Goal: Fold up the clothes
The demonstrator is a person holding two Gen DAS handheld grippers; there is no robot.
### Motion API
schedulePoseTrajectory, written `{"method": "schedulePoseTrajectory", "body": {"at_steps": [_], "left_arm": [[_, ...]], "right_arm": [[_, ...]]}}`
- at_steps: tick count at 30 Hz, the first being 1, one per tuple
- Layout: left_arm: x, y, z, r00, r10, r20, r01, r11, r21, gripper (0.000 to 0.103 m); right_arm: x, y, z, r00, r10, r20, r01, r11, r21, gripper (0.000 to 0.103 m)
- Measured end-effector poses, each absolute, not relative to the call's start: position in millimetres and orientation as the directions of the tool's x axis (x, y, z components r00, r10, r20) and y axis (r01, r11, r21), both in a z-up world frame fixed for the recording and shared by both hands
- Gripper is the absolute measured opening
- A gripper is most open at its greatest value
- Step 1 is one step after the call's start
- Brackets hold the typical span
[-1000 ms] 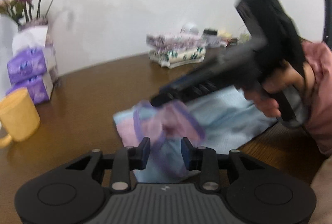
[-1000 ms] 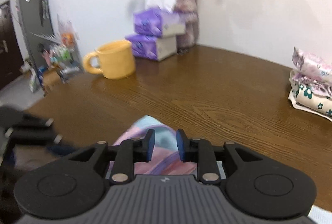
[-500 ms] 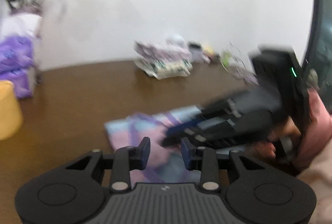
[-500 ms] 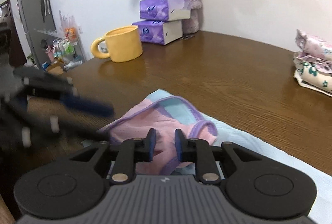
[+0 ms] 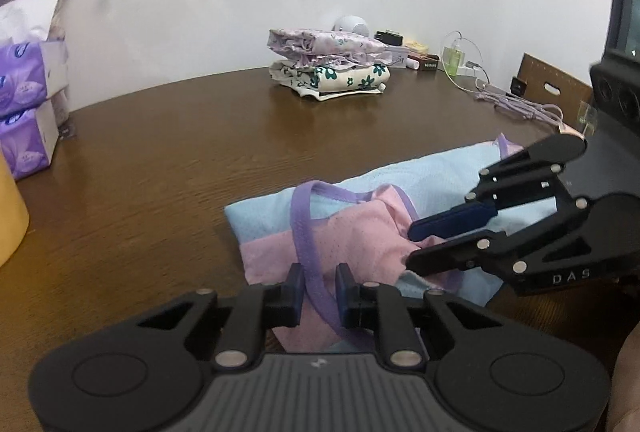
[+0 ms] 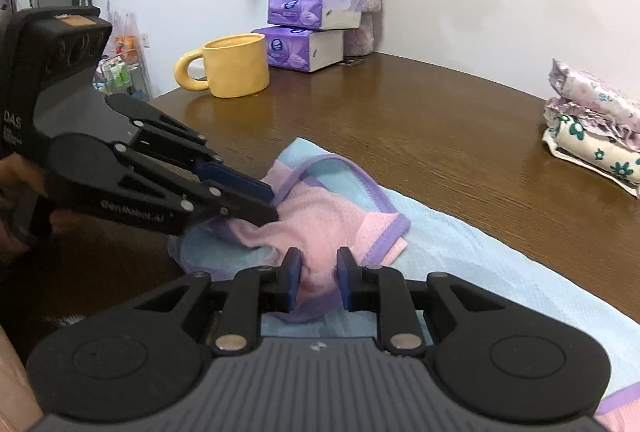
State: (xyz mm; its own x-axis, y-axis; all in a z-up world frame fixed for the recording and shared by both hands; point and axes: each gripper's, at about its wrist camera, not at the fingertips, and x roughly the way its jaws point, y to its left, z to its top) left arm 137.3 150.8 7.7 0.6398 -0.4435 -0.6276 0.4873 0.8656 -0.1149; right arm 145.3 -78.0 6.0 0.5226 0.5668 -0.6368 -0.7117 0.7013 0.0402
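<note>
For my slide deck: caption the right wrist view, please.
Right gripper and left gripper pinch a pink-and-blue garment on a wooden table.

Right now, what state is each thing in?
Left gripper: jaws just closing, purple strap between them.
Right gripper: shut on pink fabric.
Pink-and-blue mesh garment: partly folded, rumpled, on table.
Floral clothes stack: folded.
Yellow ceramic mug: upright.

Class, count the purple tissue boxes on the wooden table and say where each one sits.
2. The upper purple tissue box rests on the lower purple tissue box, stacked by the wall beside the yellow ceramic mug. More could be hidden out of view.
</note>
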Motion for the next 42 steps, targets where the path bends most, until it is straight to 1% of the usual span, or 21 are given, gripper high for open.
{"method": "schedulePoseTrajectory", "body": {"at_steps": [4, 7, 9, 11, 14, 20, 22, 26, 29, 33, 36, 38, 40, 42], "left_arm": [[137.8, 159.3, 19.8, 0.679, -0.443, -0.586, 0.465, 0.877, -0.124, 0.016], [147.4, 160.3, 26.7, 0.707, -0.449, -0.547, 0.472, 0.875, -0.108, 0.016], [157.8, 157.1, 25.1, 0.71, -0.451, -0.542, 0.486, 0.87, -0.086, 0.016], [170.6, 154.7, 18.0, 0.695, -0.444, -0.565, 0.485, 0.87, -0.087, 0.014], [186.6, 154.5, 6.0, 0.669, -0.44, -0.598, 0.465, 0.876, -0.125, 0.013], [181.9, 170.8, 11.6, 0.681, -0.446, -0.58, 0.411, 0.889, -0.2, 0.014], [173.4, 176.4, 17.9, 0.687, -0.441, -0.577, 0.409, 0.892, -0.193, 0.014], [147.0, 176.0, 23.4, 0.689, -0.436, -0.579, 0.445, 0.885, -0.135, 0.014], [129.5, 171.1, 23.1, 0.676, -0.445, -0.588, 0.476, 0.872, -0.112, 0.014], [126.6, 156.9, 7.2, 0.645, -0.435, -0.628, 0.494, 0.865, -0.092, 0.014], [124.8, 157.8, 7.3, 0.654, -0.431, -0.622, 0.483, 0.87, -0.094, 0.014], [119.8, 165.2, 12.7, 0.672, -0.432, -0.601, 0.469, 0.877, -0.107, 0.015], [111.5, 173.1, 19.8, 0.692, -0.431, -0.579, 0.457, 0.882, -0.109, 0.022], [101.7, 180.0, 25.8, 0.705, -0.431, -0.563, 0.455, 0.884, -0.108, 0.026]], "right_arm": [[144.4, -90.7, 17.8, 0.573, 0.576, -0.583, -0.678, 0.733, 0.057, 0.02], [149.1, -89.2, 11.3, 0.559, 0.569, -0.603, -0.673, 0.736, 0.07, 0.02], [150.6, -85.4, 4.0, 0.541, 0.56, -0.627, -0.678, 0.731, 0.068, 0.02], [151.1, -83.8, 1.0, 0.541, 0.553, -0.634, -0.677, 0.733, 0.062, 0.021], [151.1, -82.9, -1.7, 0.541, 0.547, -0.639, -0.677, 0.734, 0.055, 0.021], [149.7, -83.7, -1.7, 0.543, 0.549, -0.635, -0.678, 0.733, 0.054, 0.021], [149.9, -84.6, -1.3, 0.541, 0.552, -0.635, -0.678, 0.733, 0.06, 0.021], [150.3, -85.7, -1.4, 0.539, 0.554, -0.635, -0.677, 0.733, 0.065, 0.021], [150.1, -85.6, -1.8, 0.539, 0.555, -0.634, -0.677, 0.733, 0.065, 0.023], [148.7, -85.0, -2.3, 0.543, 0.553, -0.632, -0.679, 0.732, 0.058, 0.023], [148.3, -84.5, -2.6, 0.545, 0.552, -0.631, -0.679, 0.732, 0.055, 0.023], [148.3, -85.2, -2.1, 0.545, 0.554, -0.629, -0.678, 0.733, 0.059, 0.024], [145.8, -87.1, 1.1, 0.55, 0.568, -0.612, -0.68, 0.73, 0.065, 0.024], [137.5, -88.0, 7.6, 0.554, 0.598, -0.579, -0.703, 0.709, 0.059, 0.024]]}}
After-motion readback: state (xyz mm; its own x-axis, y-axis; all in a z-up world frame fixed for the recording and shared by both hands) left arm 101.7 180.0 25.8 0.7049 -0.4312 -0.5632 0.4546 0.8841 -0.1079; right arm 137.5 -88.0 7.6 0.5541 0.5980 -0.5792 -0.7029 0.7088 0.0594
